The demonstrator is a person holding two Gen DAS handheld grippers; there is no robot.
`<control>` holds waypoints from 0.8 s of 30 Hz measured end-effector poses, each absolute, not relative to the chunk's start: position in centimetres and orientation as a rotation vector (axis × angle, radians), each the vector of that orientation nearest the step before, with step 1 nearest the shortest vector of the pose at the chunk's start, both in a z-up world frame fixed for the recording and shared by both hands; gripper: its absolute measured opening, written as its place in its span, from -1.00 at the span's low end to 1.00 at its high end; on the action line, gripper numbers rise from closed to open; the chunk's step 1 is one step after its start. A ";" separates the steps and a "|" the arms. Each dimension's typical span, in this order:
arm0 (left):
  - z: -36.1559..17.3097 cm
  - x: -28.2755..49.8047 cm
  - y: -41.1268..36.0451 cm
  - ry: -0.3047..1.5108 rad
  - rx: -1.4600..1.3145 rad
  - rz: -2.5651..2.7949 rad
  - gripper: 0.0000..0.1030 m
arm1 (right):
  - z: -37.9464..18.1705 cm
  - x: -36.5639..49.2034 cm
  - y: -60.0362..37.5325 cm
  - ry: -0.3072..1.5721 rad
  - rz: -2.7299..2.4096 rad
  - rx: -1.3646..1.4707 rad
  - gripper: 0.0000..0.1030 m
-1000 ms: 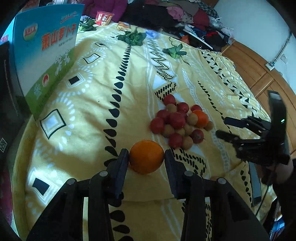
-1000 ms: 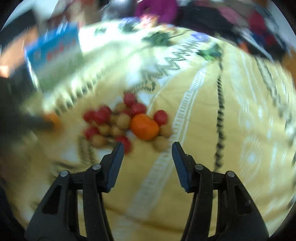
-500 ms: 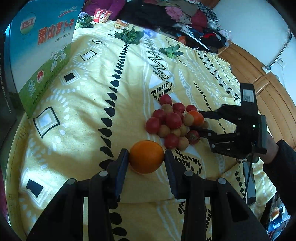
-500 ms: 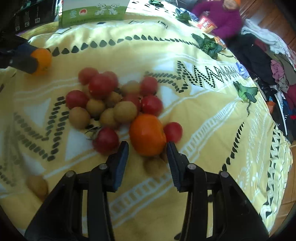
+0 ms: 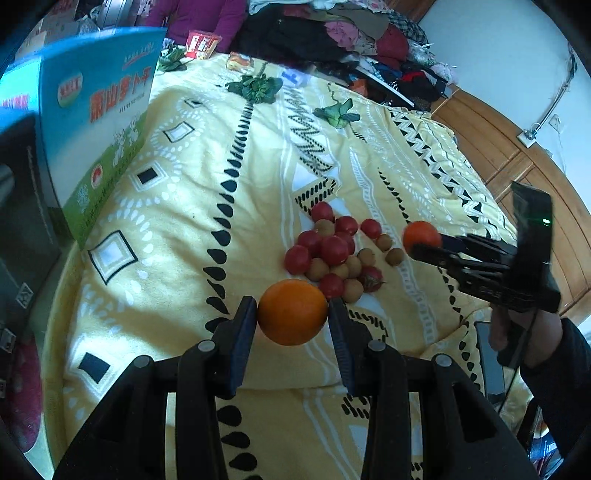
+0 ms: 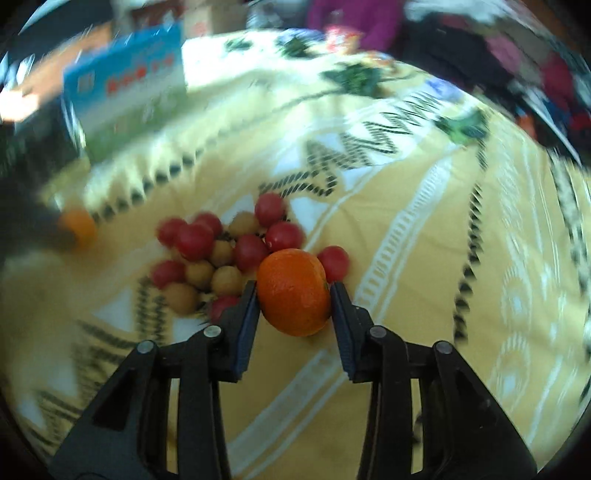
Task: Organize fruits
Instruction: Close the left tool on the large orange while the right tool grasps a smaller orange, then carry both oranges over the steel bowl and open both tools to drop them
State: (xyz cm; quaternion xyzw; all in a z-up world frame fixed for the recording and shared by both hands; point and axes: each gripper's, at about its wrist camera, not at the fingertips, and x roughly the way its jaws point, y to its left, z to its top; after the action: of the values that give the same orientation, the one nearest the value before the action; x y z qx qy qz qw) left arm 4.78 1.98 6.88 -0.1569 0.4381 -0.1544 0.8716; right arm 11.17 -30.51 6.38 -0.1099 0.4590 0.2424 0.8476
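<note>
Surface: a bed covered by a yellow patterned blanket (image 5: 192, 206); a heap of clothes (image 5: 332, 33) is seen at the far edge.
Left orange (image 5: 292, 312): held between the pads of the left claw (image 5: 291, 317), in front of the fruit pile.
Right orange (image 6: 293, 291): held between the pads of the right claw (image 6: 293, 301), raised at the right edge of the pile.
Fruit pile (image 5: 334, 249): red tomatoes and small tan fruits are clustered loose on the blanket.
Box (image 5: 96, 122): a blue and green carton is stood at the blanket's left edge; its contents cannot be seen.
Left claw: clamped on its orange, narrowly parted.
Right claw: jaws closing, pads pressed on both sides of its orange.
Hand (image 5: 517, 332): the right claw's handle is gripped, a dark sleeve behind it.
</note>
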 end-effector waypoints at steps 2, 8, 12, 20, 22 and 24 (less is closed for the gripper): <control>8.1 4.1 1.9 0.896 -0.317 -0.323 -0.21 | 8.2 9.1 -30.9 0.941 0.492 -0.167 -0.25; 12.4 1.5 2.4 0.815 -0.282 -0.314 -0.21 | 11.8 2.8 -30.0 0.874 0.471 -0.017 -0.25; 15.1 -0.1 3.8 0.772 -0.276 -0.290 -0.21 | 12.6 0.8 -29.3 0.872 0.460 0.068 -0.25; 19.1 -3.3 7.7 0.682 -0.290 -0.238 -0.21 | 14.2 -1.3 -27.3 0.874 0.462 0.140 -0.25; 19.4 -3.7 9.0 0.677 -0.308 -0.216 -0.21 | 14.7 -1.5 -26.6 0.868 0.464 0.132 -0.25; 20.1 -4.4 10.4 0.657 -0.322 -0.199 -0.21 | 15.5 -1.7 -25.7 0.860 0.465 0.122 -0.25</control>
State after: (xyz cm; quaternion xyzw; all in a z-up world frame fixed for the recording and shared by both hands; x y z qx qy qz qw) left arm -4.37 10.40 20.07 -0.1572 0.3209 -0.0973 0.9289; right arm -1.71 -25.70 15.51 0.0585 0.4128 0.2233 0.8811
